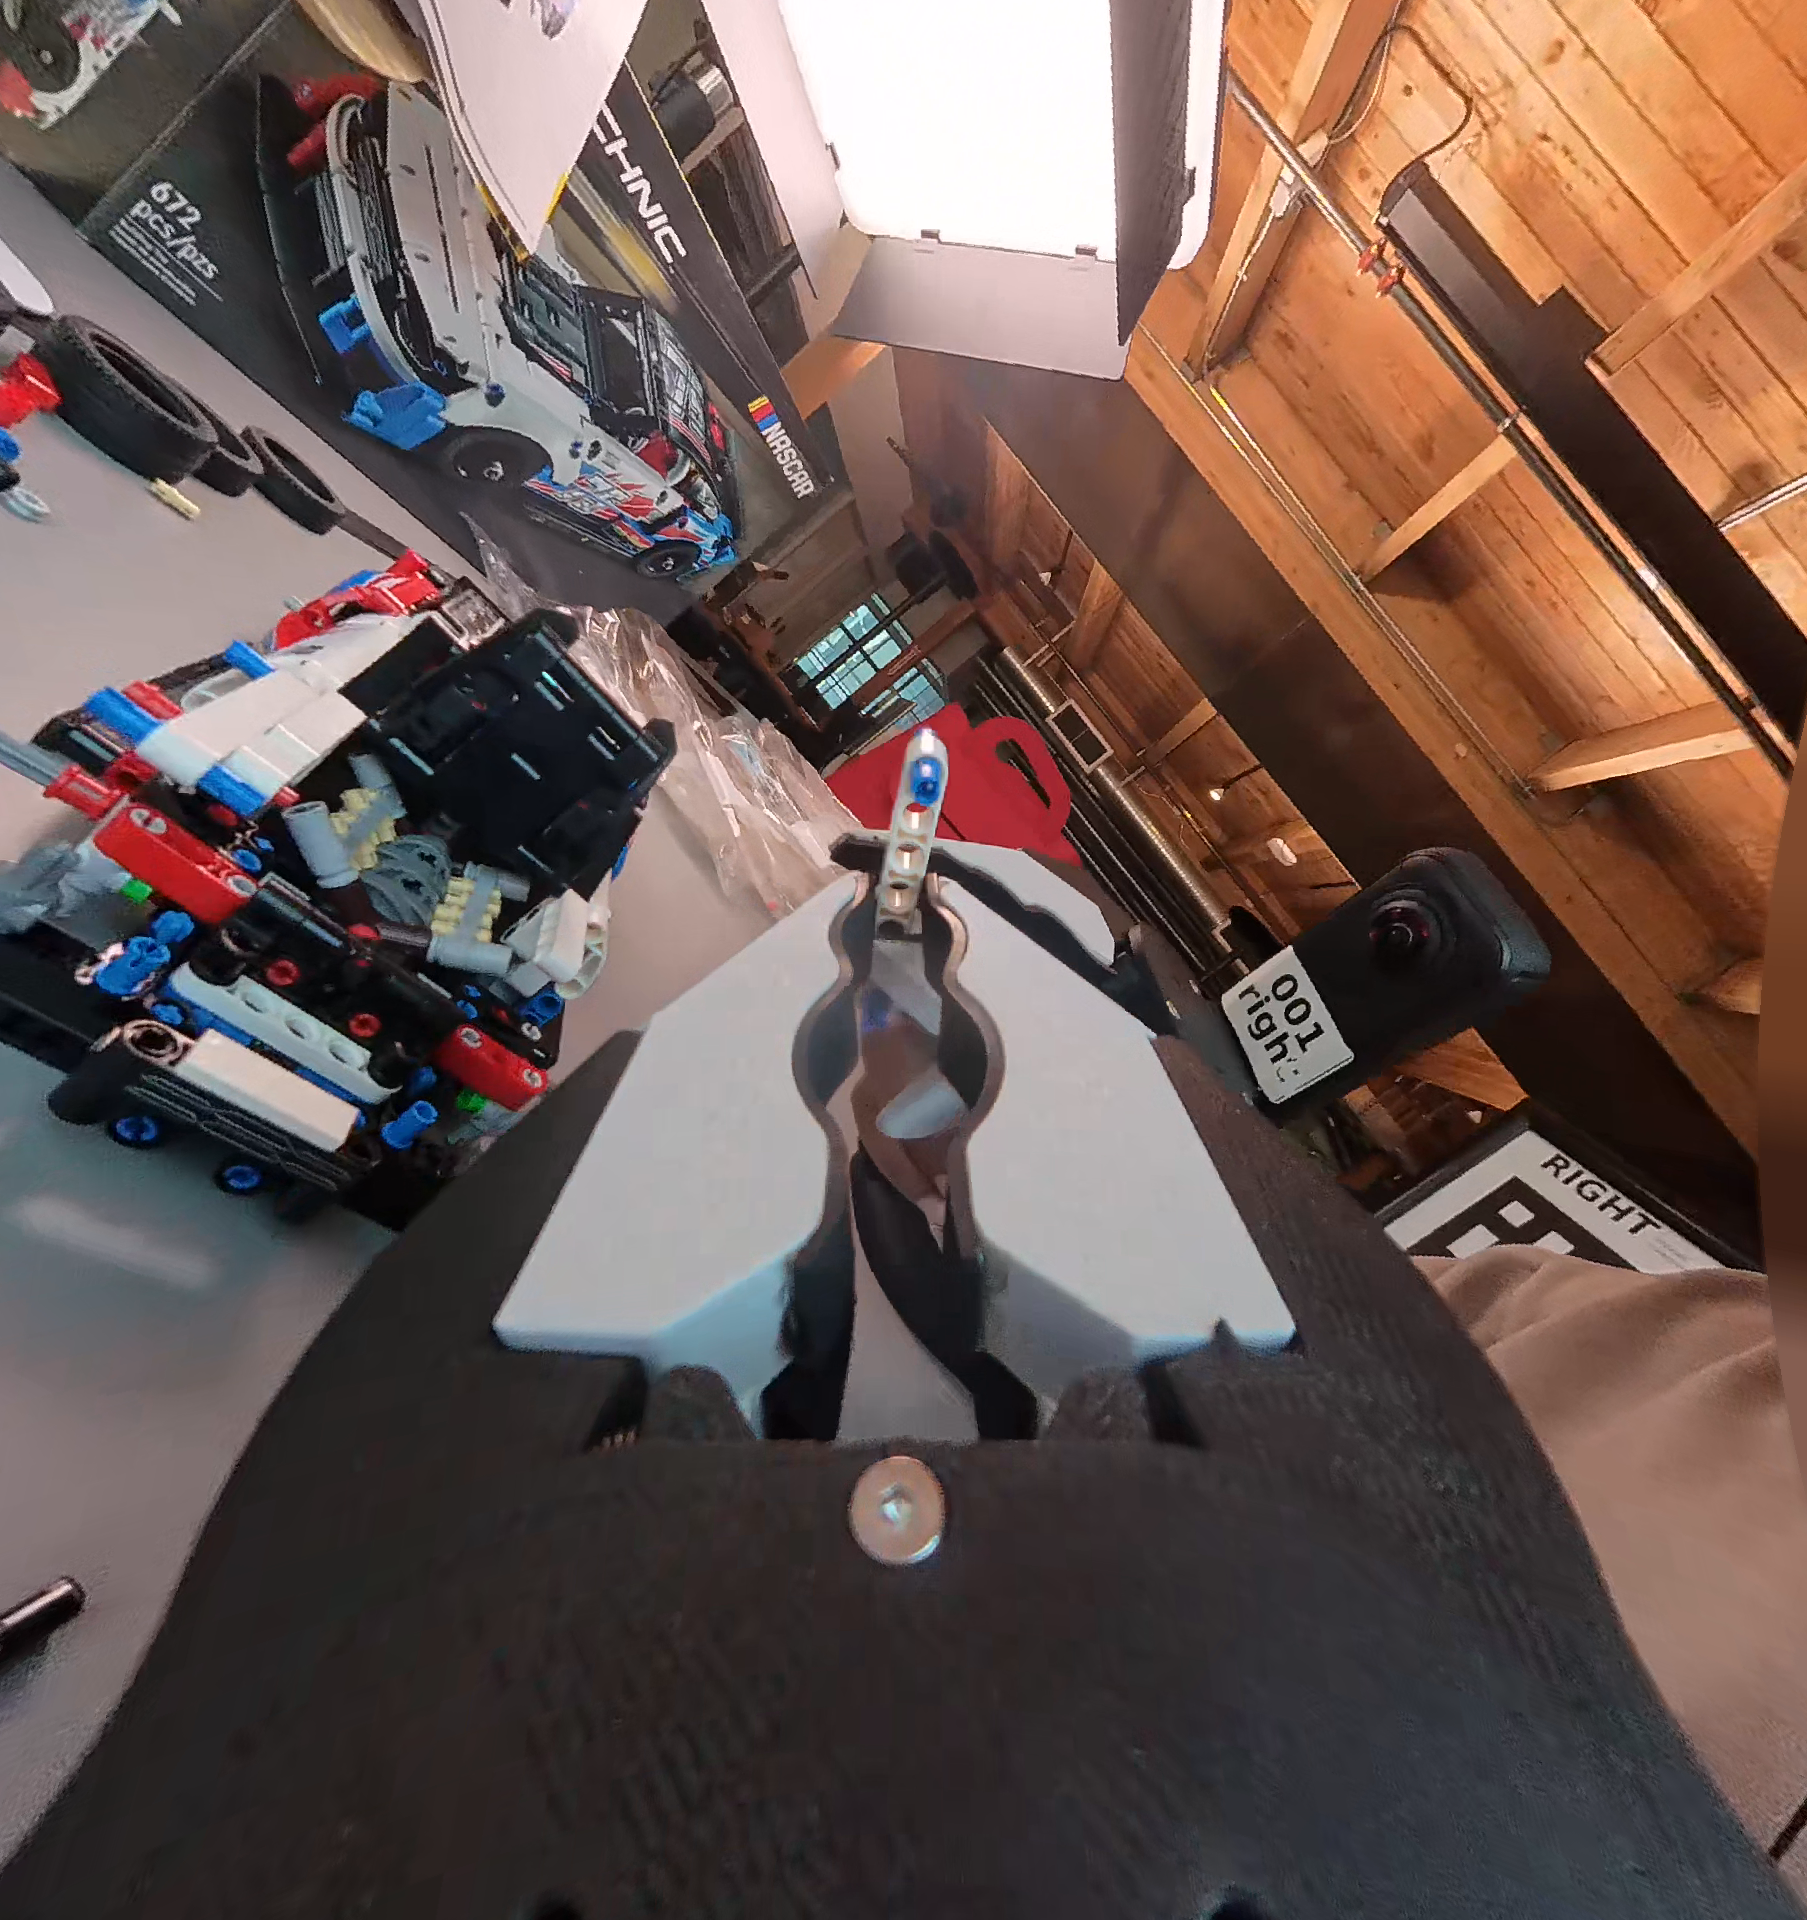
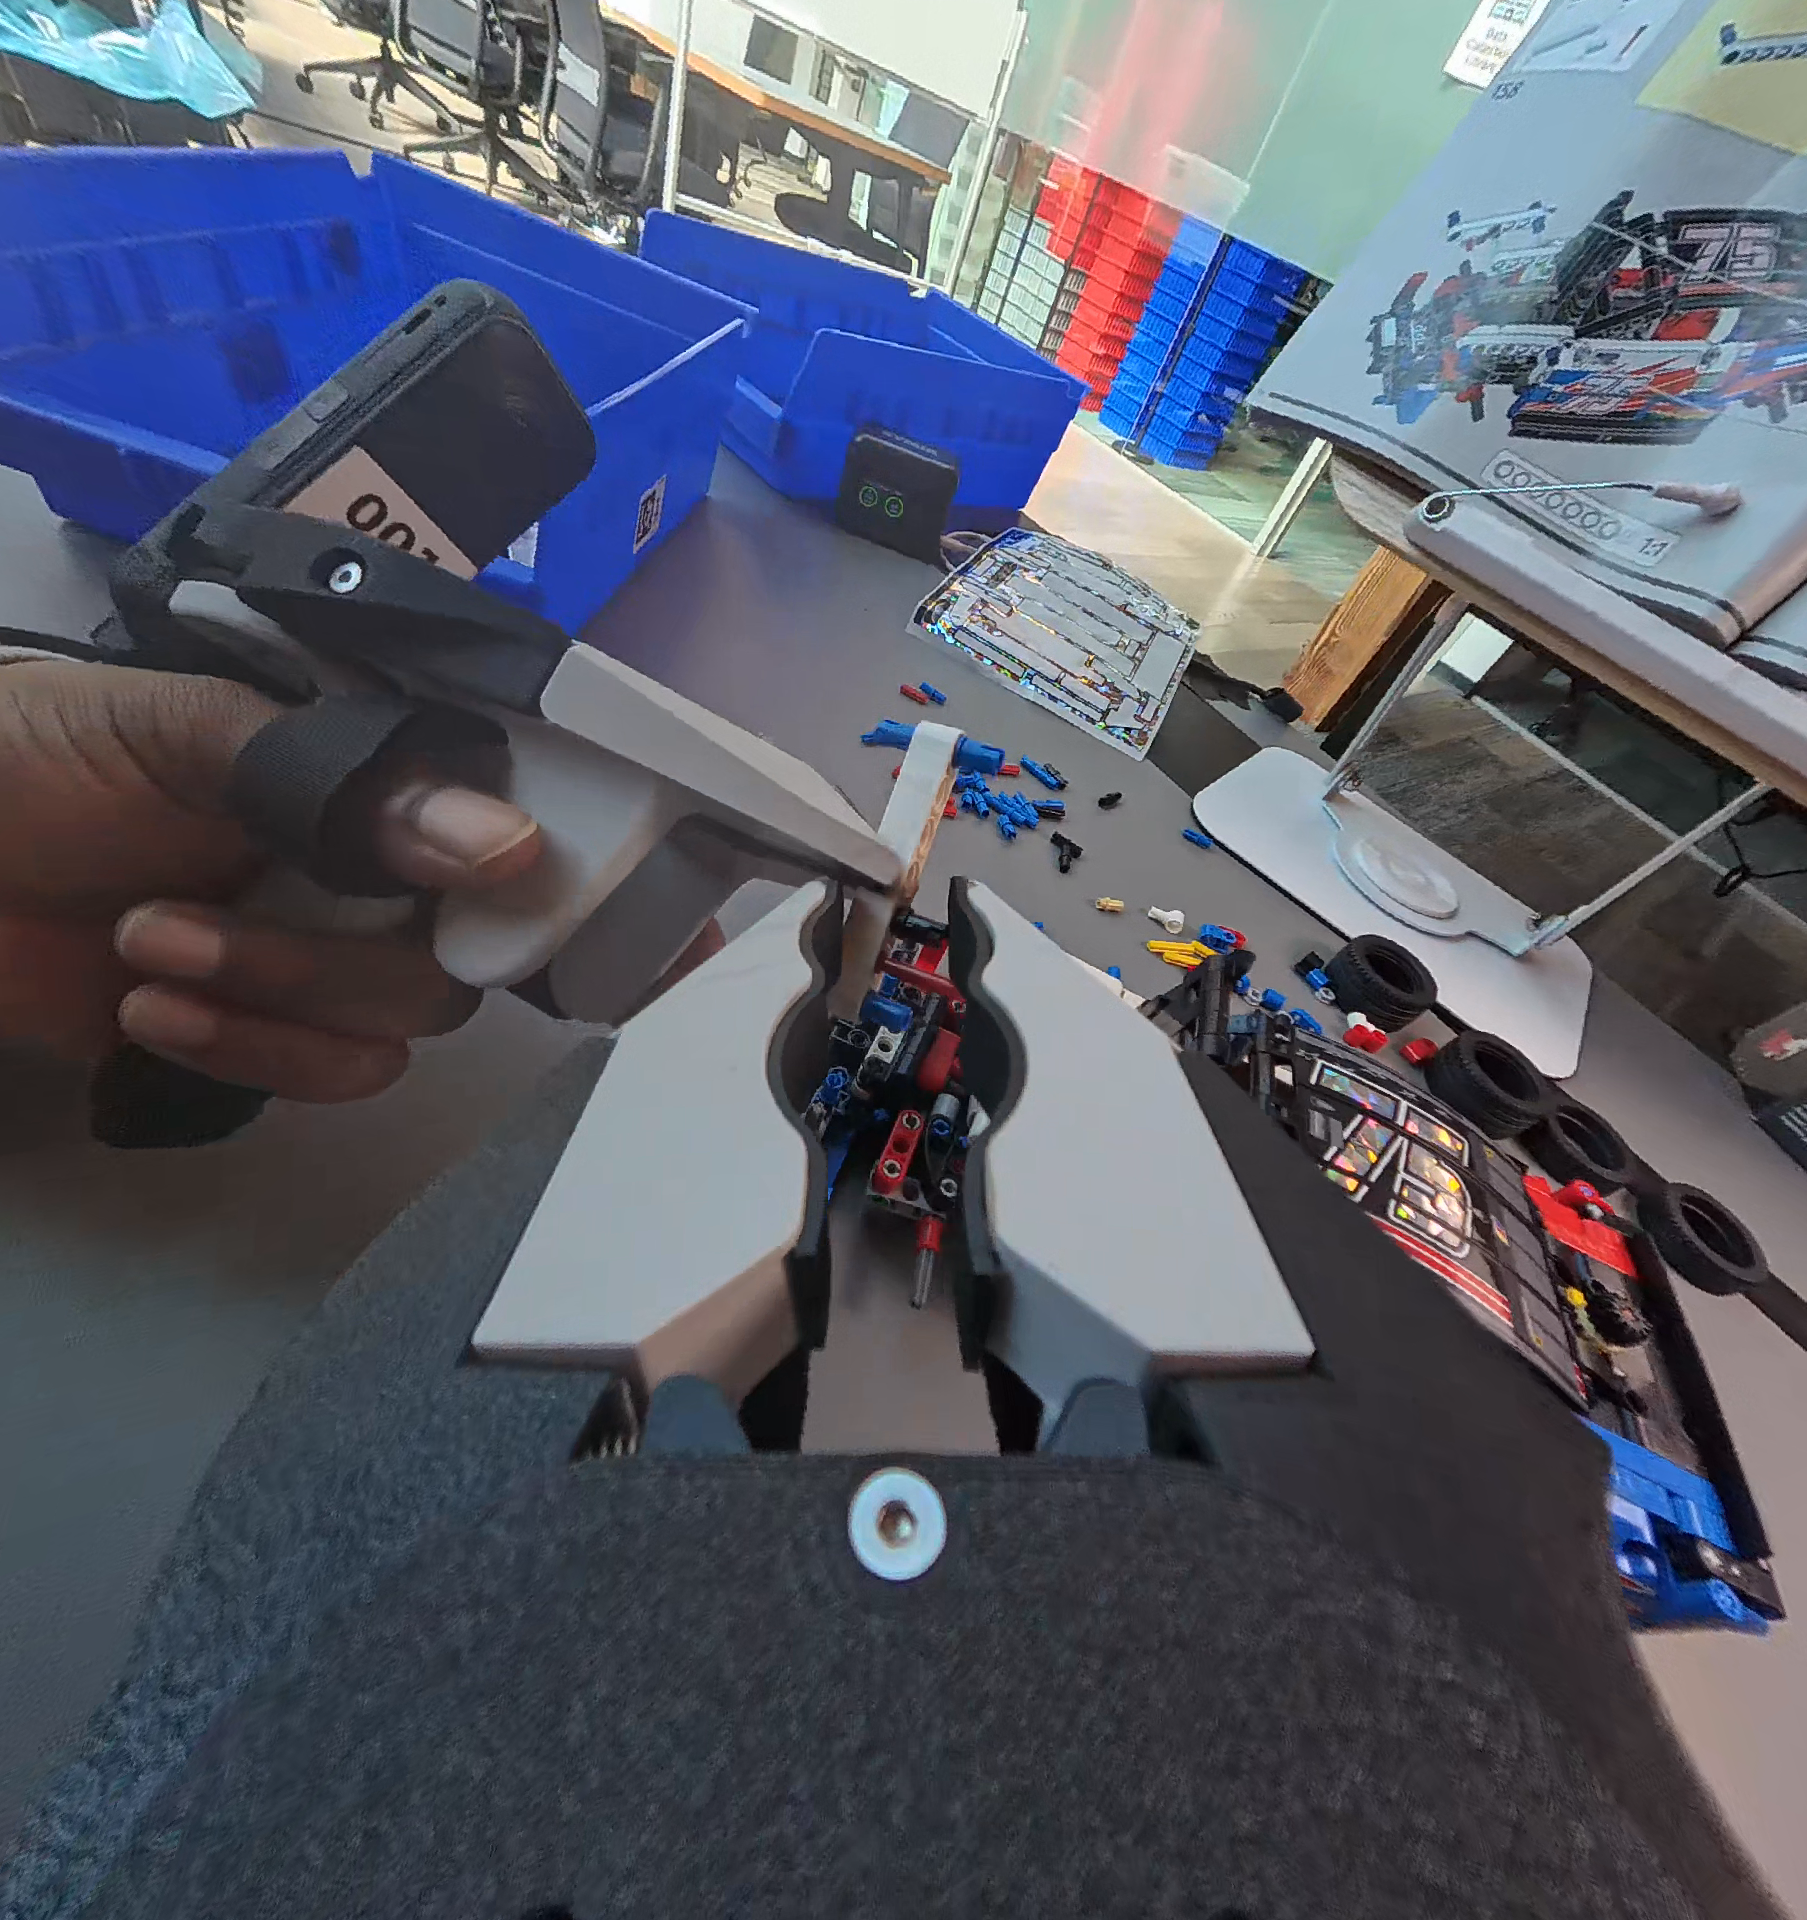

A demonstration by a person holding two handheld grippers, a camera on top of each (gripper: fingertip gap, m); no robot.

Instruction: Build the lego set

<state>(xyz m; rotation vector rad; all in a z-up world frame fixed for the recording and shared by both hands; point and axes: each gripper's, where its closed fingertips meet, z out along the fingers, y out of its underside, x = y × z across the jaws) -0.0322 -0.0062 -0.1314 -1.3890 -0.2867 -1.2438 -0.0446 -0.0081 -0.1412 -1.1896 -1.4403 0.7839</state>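
Lego car (image 1: 286, 935): part-built model in black, white, red and blue, resting on the grey table (image 1: 99, 1299); in the right wrist view it lies just right of and below that claw, dark roof panel (image 2: 1418, 1164) facing up.
White beam (image 1: 907, 831): a slim white holed piece with a blue pin near its far end, lifted off the table and pointing away from the left camera.
Left claw (image 1: 894, 914): tips closed together, clamped on the near end of the white beam; in the right wrist view a hand (image 2: 151, 862) holds it from the left, the beam (image 2: 925, 800) sticking up from its tip.
Right claw (image 2: 894, 904): fingers apart with a narrow gap, nothing gripped; its left fingertip sits just beside the beam's lower end, whether touching I cannot tell.
Loose parts: small blue pins (image 2: 1003, 800) scattered on the table beyond the claws; black tyres (image 2: 1481, 1081) lined up to the right of the car.
Sticker sheet (image 2: 1060, 634): flat on the table farther back.
Blue bins (image 2: 379, 343): at the table's far left.
Set box (image 1: 483, 312): standing behind the car.
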